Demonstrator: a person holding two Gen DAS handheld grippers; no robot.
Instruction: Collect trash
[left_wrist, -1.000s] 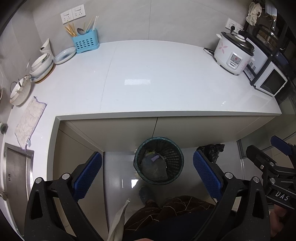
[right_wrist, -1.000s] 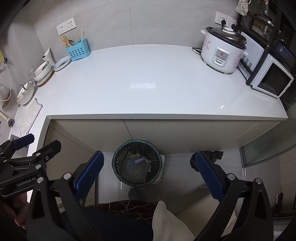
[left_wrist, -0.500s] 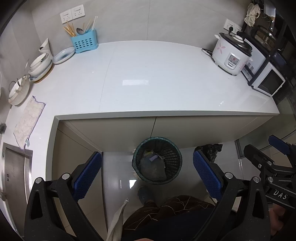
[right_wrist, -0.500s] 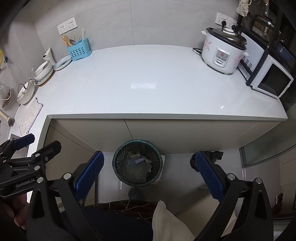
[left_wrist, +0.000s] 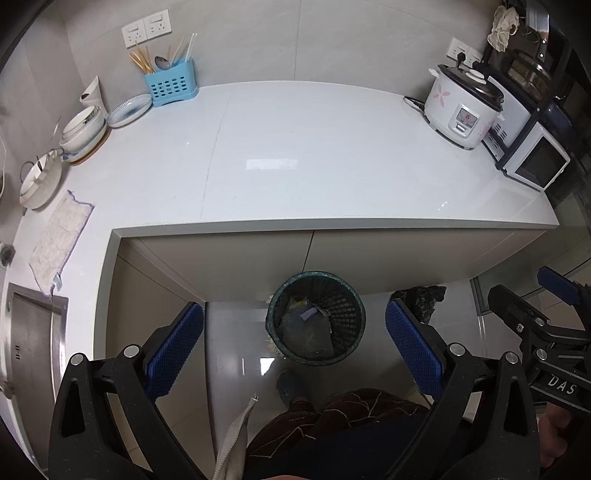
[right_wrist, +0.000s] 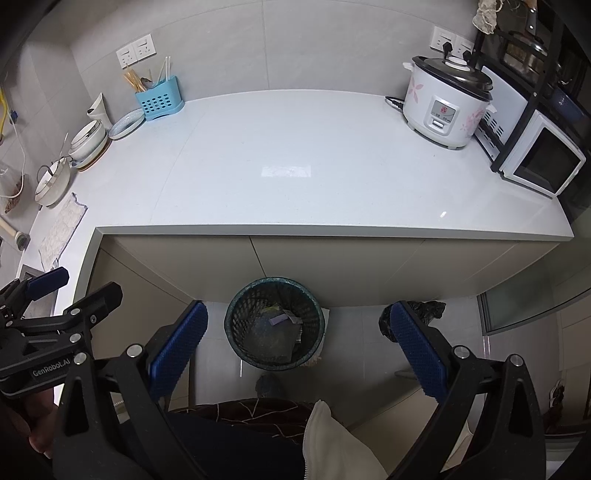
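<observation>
Both my claws — left gripper (left_wrist: 294, 345) and right gripper (right_wrist: 293, 345) — spread wide, empty, above the mesh bin (left_wrist: 316, 318) holding trash (left_wrist: 308, 314).

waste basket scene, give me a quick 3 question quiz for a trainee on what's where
1. True or false: the mesh waste basket stands on the countertop.
2. Which appliance sits on the counter right next to the microwave?
A. kettle
B. rice cooker
C. toaster
3. Fill in: both the left gripper and the right gripper are ____ and hold nothing.

Key
1. False: it stands on the floor, in front of the cabinets under the counter, with trash already inside.
2. B
3. open
</observation>
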